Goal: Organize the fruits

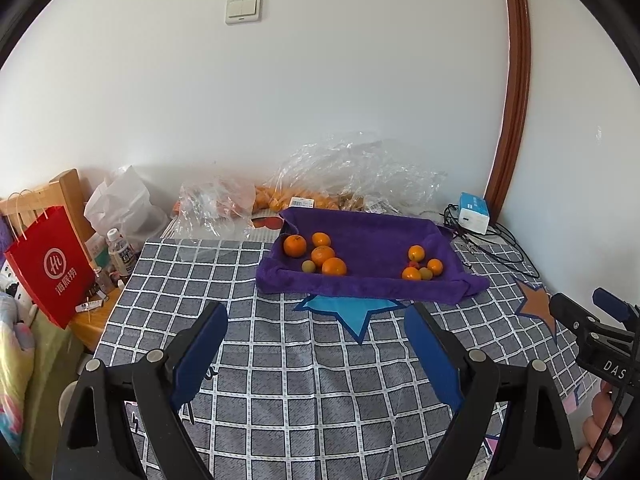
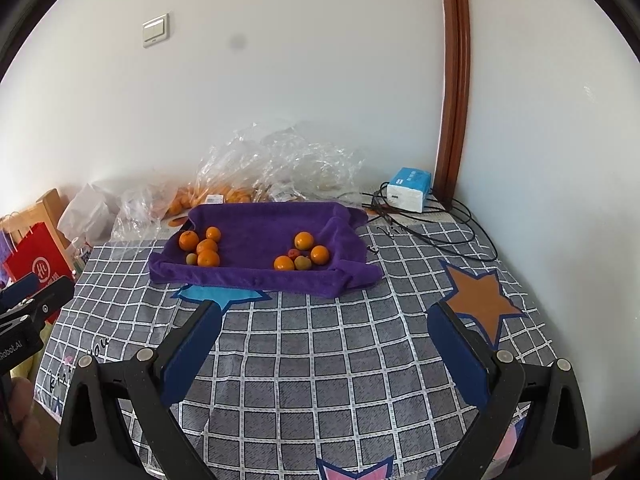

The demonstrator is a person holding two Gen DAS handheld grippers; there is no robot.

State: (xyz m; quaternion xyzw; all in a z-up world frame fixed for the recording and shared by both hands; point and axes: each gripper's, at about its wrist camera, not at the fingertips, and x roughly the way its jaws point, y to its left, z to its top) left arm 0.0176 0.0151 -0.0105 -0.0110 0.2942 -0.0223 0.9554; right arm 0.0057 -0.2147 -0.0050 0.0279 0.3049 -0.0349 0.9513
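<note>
A purple towel [image 1: 360, 240] [image 2: 260, 232] lies on the checked tablecloth with two groups of fruit on it. The left group [image 1: 318, 256] [image 2: 202, 248] has several oranges and one small greenish fruit. The right group [image 1: 422, 266] [image 2: 302, 256] has three oranges, a greenish fruit and a small red one. My left gripper [image 1: 316, 312] is open and empty, short of the towel's near edge. My right gripper [image 2: 324, 312] is open and empty, also short of the towel; it shows at the right edge of the left wrist view [image 1: 592, 320].
Clear plastic bags with more oranges [image 1: 288, 196] [image 2: 216, 196] lie against the wall behind the towel. A white and blue box [image 1: 474, 212] [image 2: 408, 190] with black cables sits at the back right. A red paper bag [image 1: 48, 264] and a bottle [image 1: 120, 254] stand left, off the table.
</note>
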